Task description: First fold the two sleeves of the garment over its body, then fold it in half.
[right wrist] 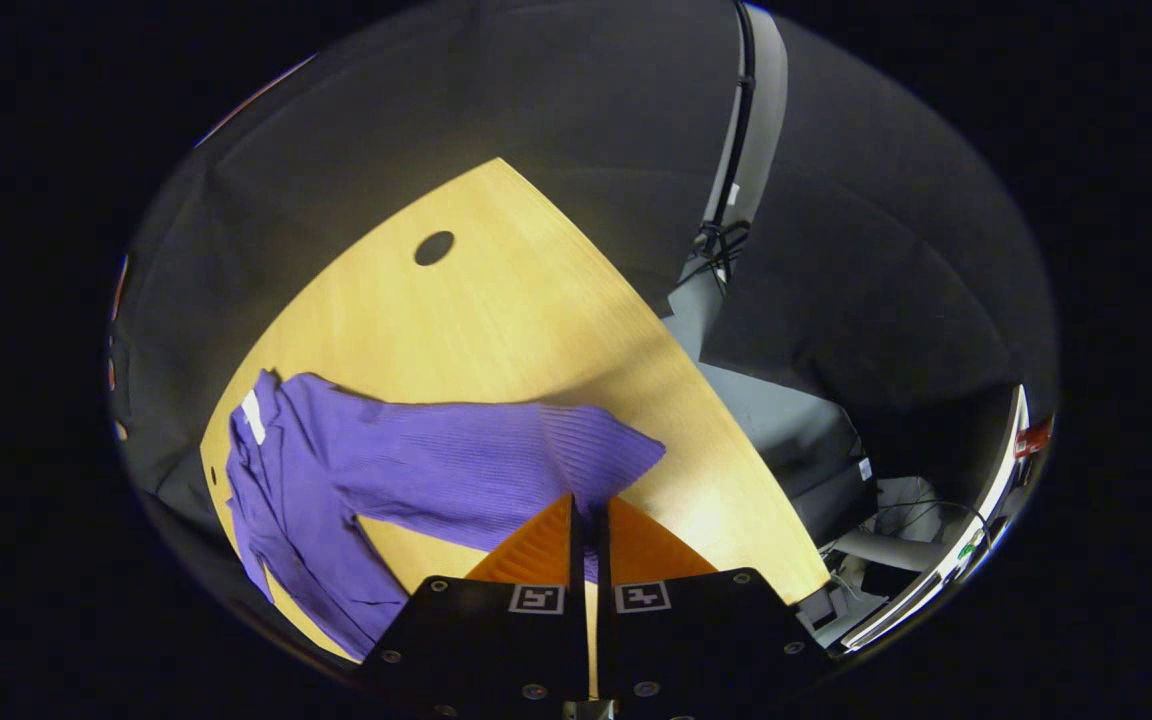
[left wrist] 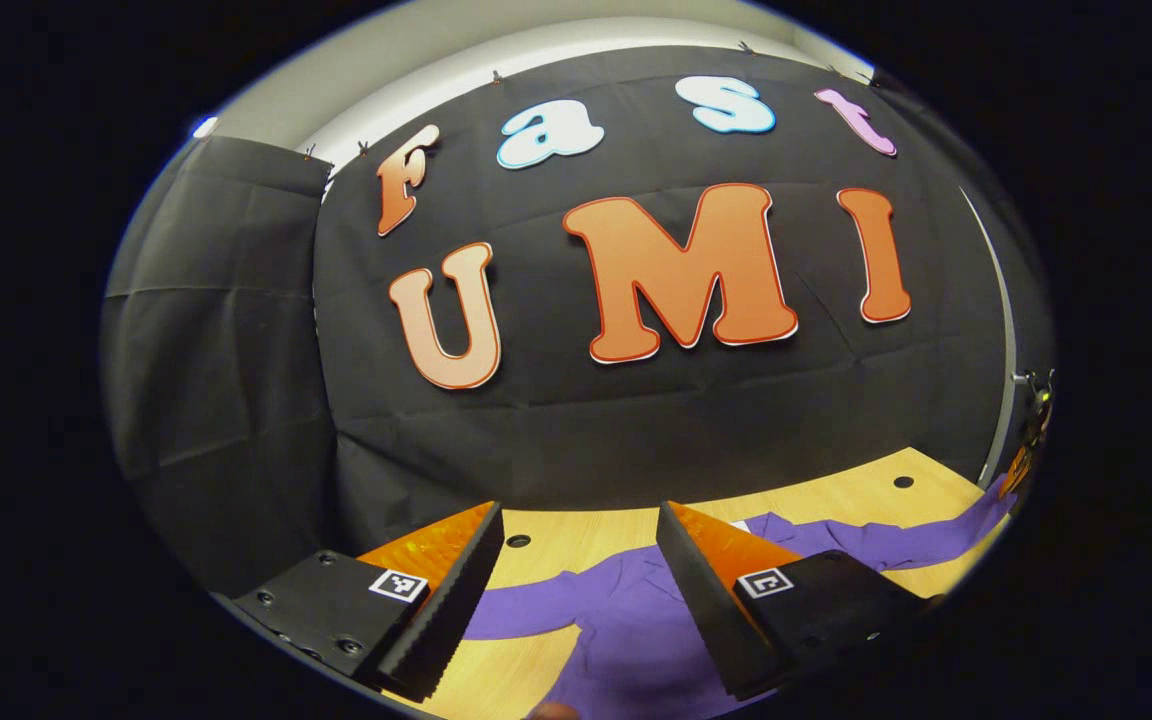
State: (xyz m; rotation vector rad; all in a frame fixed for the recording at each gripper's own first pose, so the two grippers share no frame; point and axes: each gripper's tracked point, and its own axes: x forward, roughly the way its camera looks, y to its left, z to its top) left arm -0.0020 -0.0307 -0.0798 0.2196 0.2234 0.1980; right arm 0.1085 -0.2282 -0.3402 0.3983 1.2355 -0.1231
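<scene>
purple ribbed garment [right wrist: 436, 465] lies rumpled on the bench [right wrist: 496, 300]; right gripper [right wrist: 591, 510] fingers clamped on its sleeve cuff, left gripper [left wrist: 581, 560] fingers apart.

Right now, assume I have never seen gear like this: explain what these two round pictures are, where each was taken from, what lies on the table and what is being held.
These are no robot arms. A person holds a two-finger gripper in each hand, and each carries a fisheye camera looking forward along its own fingers, which show at the bottom of its picture.

In the left gripper view, the left gripper stands open, its fingers wide apart and holding nothing, above the purple garment lying on the wooden table, with the booth's black cloth wall behind.

In the right gripper view, looking down at the table, the right gripper is shut, its fingers meeting at the cuff end of one sleeve, apparently pinching it. The sleeve stretches out sideways from the garment's body, so folding seems only to be starting.
</scene>
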